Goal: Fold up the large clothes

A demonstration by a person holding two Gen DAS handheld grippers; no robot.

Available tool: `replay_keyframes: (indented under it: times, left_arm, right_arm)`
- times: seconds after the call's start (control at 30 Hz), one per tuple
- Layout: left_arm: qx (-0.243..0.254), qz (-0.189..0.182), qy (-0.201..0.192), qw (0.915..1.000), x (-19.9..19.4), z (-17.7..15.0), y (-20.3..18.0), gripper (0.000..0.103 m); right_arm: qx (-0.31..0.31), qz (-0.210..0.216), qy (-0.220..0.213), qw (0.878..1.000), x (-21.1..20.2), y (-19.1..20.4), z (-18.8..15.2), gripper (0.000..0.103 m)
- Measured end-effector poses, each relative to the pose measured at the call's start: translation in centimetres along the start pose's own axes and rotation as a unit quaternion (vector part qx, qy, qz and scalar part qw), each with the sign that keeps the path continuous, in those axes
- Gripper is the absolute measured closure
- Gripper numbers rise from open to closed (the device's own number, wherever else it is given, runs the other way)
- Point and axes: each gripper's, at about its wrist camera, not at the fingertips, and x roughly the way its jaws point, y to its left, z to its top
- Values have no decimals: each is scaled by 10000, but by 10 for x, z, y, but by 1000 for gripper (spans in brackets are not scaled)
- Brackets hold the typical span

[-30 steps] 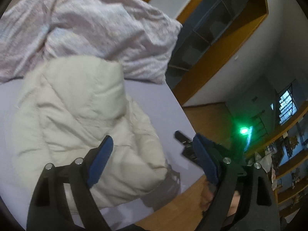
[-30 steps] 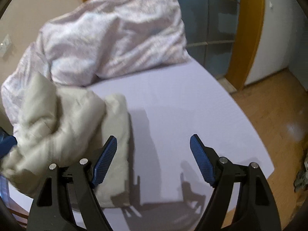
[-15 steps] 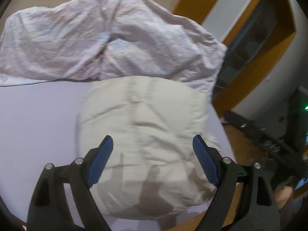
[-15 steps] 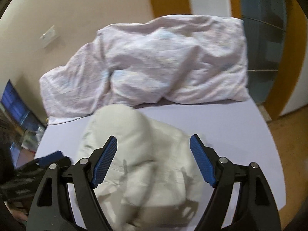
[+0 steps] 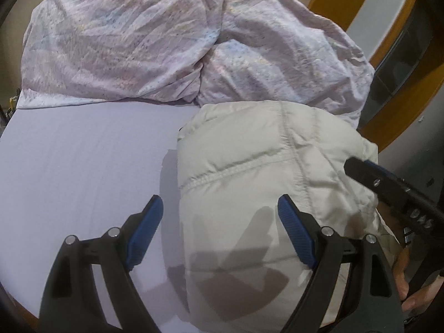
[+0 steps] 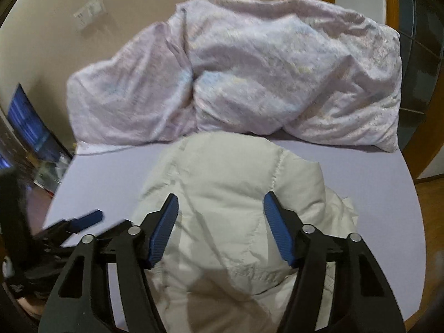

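A cream padded jacket [image 5: 258, 172] lies in a folded bundle on the lilac bed sheet [image 5: 83, 172]; it also shows in the right wrist view [image 6: 230, 194]. My left gripper [image 5: 220, 230] is open and empty, hovering above the jacket's left edge. My right gripper [image 6: 220, 224] is open and empty above the jacket's middle. The right gripper also shows at the right edge of the left wrist view [image 5: 388, 186], and the left gripper at the left of the right wrist view [image 6: 80, 222].
A crumpled pale pink duvet [image 5: 172, 38] is heaped along the head of the bed, touching the jacket's far edge. A wooden door frame [image 5: 399, 111] stands to the right. The bed's near edge [image 5: 25, 305] runs under the left gripper.
Both grippers have swung round to face the head of the bed. The jacket has settled into a flatter bundle on the sheet. Both grippers stay open.
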Motion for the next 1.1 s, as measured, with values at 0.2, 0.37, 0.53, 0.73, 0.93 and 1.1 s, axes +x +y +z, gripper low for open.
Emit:
replay_keyframes:
  times: [0.2,0.37,0.53,0.73,0.93,1.1]
  left_arm:
    - [96,-89,-32,9999,15,6,-11,19]
    - [327,-130,-102,9993,26,9,-32,19]
    - [426,-139,-146,9989,43,13,-48,19]
    - [544,-79,-267,9981,62,10,-66,14]
    - [822,64,-327,9961,75,3,-83,10]
    - [963,166,-299,9948,86,-3,-92,6]
  right_arm:
    - [304,-461,325,9979,26,-43,-18,50]
    - [715,-429,467,9954,37,-76,-39,50]
    - [990,-406,533,9928,47,-98,-54,50]
    - [1172,-331,534,9911,58,-112,-63,50]
    - [1292,-271,495,9900,64,-123,-70,50]
    - [1365,-209,472,9893,67,-130,-73,50]
